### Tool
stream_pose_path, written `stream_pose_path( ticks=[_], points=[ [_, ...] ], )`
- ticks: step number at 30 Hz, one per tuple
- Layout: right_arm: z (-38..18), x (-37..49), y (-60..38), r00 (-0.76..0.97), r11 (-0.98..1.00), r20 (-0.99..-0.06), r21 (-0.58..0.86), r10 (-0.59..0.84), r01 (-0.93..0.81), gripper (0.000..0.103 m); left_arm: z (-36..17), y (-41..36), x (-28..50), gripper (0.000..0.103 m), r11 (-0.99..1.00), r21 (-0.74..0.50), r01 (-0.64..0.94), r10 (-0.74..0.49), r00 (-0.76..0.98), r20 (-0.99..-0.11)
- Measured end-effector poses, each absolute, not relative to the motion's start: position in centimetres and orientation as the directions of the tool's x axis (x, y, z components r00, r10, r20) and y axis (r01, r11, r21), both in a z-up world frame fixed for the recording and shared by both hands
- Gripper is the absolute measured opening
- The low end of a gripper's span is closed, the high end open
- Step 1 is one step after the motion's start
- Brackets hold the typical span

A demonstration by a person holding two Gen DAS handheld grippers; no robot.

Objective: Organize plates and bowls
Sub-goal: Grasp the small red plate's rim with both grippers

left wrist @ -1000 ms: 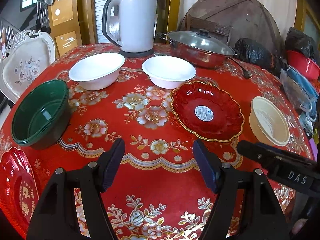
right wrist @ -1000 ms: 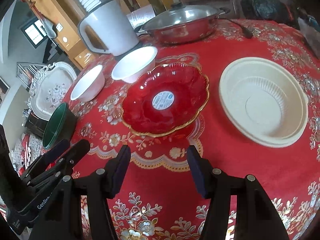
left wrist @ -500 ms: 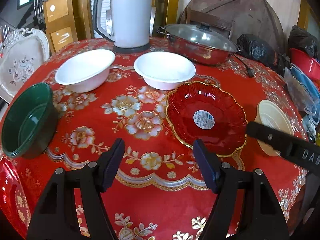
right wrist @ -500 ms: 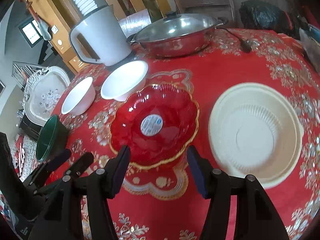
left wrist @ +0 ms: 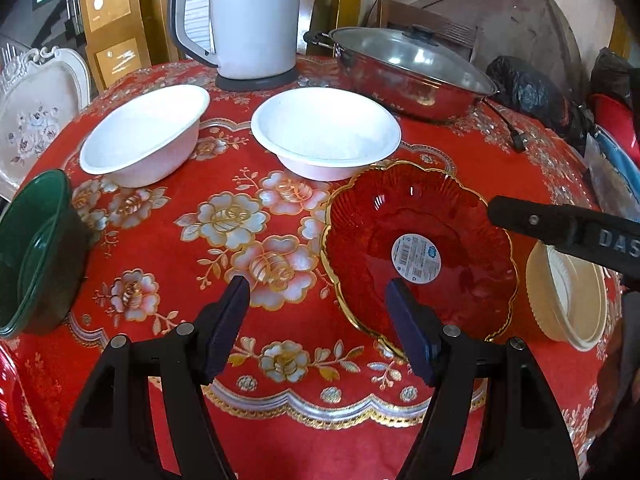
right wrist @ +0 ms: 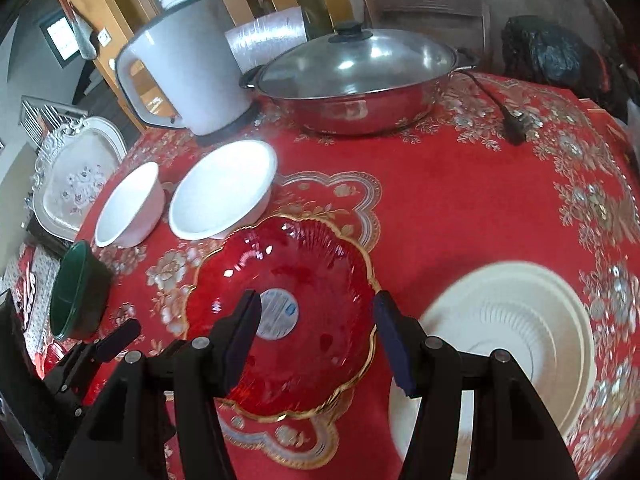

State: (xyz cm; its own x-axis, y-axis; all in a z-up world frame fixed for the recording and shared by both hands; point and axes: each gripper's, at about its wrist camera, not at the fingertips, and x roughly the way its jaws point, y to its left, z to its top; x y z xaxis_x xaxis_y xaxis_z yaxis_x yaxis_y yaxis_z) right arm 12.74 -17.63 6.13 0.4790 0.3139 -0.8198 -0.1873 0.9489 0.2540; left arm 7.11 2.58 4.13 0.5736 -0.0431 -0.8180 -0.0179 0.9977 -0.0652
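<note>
A red gold-rimmed plate (left wrist: 416,248) (right wrist: 296,312) lies mid-table. Two white bowls (left wrist: 148,132) (left wrist: 326,132) sit behind it, also in the right wrist view (right wrist: 130,204) (right wrist: 224,188). A green bowl (left wrist: 32,252) (right wrist: 74,292) stands at the left edge, a cream bowl (left wrist: 572,292) (right wrist: 516,332) at the right. A second red plate (left wrist: 10,396) shows at the far left edge. My left gripper (left wrist: 318,320) is open and empty above the cloth, left of the red plate. My right gripper (right wrist: 316,334) is open and empty, its jaws spread over the red plate's near part.
A white kettle (left wrist: 252,16) and a lidded steel pot (left wrist: 408,72) with a cord (right wrist: 508,120) stand at the back of the red floral tablecloth (left wrist: 200,240). A white chair (left wrist: 36,120) stands at the left. Black bags (right wrist: 552,56) lie at the right.
Both grippers have moved forward over the table. The red plate now lies between the right gripper's jaws. Both stay open.
</note>
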Motion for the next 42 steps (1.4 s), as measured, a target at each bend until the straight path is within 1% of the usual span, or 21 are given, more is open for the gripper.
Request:
stream_pose_path(
  ticks=[9, 19, 23, 30, 31, 32, 33, 34, 35, 36, 37, 38, 40, 42],
  points=[
    [4.6, 15.5, -17.0, 0.442, 0.953, -0.849, 0.215, 0.29, -0.213, 0.059, 3.6, 2.5, 8.1, 0.071, 0.997, -0.076, -0.019, -0.053, 0.546, -0.836],
    [3.4, 17.3, -17.4, 0.424, 0.965, -0.872, 0.177, 0.244, -0.193, 0.059, 2.7, 1.9, 9.3, 0.071, 0.993, -0.115, -0.035, -0.085, 0.473, -0.877],
    [2.8, 18.0, -17.1, 0.398, 0.96, -0.883, 0.172, 0.25, -0.221, 0.059, 2.0, 1.6, 9.7, 0.071, 0.991, -0.129, -0.041, -0.098, 0.44, -0.892],
    [2.4, 18.3, -16.6, 0.373, 0.951, -0.891, 0.166, 0.258, -0.262, 0.058, 1.2, 0.5, 10.0, 0.071, 0.998, -0.056, -0.012, -0.045, 0.426, -0.904],
    [2.3, 18.4, -16.6, 0.372, 0.95, -0.891, 0.167, 0.259, -0.263, 0.055, 1.2, 0.5, 10.1, 0.07, 0.998, -0.057, -0.013, -0.046, 0.429, -0.902],
    [2.3, 18.4, -16.6, 0.368, 0.949, -0.891, 0.174, 0.265, -0.263, 0.047, 1.2, 0.6, 10.1, 0.064, 0.998, -0.056, -0.017, -0.043, 0.437, -0.898],
    [2.2, 18.5, -16.6, 0.36, 0.946, -0.891, 0.188, 0.277, -0.263, 0.045, 1.2, 0.7, 10.1, 0.052, 0.999, -0.051, -0.019, -0.037, 0.444, -0.895],
    [2.2, 18.5, -16.5, 0.358, 0.946, -0.891, 0.19, 0.278, -0.263, 0.039, 1.3, 0.7, 10.1, 0.047, 0.999, -0.043, -0.02, -0.03, 0.45, -0.893],
    [2.2, 18.4, -16.4, 0.359, 0.946, -0.891, 0.187, 0.277, -0.265, 0.03, 1.3, 0.8, 10.2, 0.041, 0.998, -0.055, -0.019, -0.04, 0.452, -0.891],
    [2.2, 18.2, -16.4, 0.358, 0.945, -0.891, 0.19, 0.28, -0.267, 0.027, 1.3, 1.0, 10.3, 0.036, 0.998, -0.058, -0.021, -0.042, 0.45, -0.892],
    [2.2, 18.1, -16.4, 0.356, 0.944, -0.89, 0.194, 0.284, -0.268, 0.022, 1.4, 1.4, 10.4, 0.033, 0.998, -0.063, -0.028, -0.044, 0.448, -0.893],
    [2.3, 17.8, -16.4, 0.352, 0.941, -0.89, 0.198, 0.29, -0.273, 0.022, 1.5, 1.8, 10.4, 0.029, 0.997, -0.072, -0.032, -0.049, 0.448, -0.893],
    [2.5, 17.0, -16.3, 0.366, 0.943, -0.889, 0.176, 0.275, -0.281, 0.021, 1.5, 2.5, 10.3, 0.027, 0.995, -0.096, -0.029, -0.073, 0.445, -0.892],
    [2.8, 16.1, -16.5, 0.374, 0.941, -0.884, 0.179, 0.281, -0.286, 0.018, 1.6, 3.2, 10.0, 0.027, 0.994, -0.109, -0.029, -0.086, 0.439, -0.894]
  ],
)
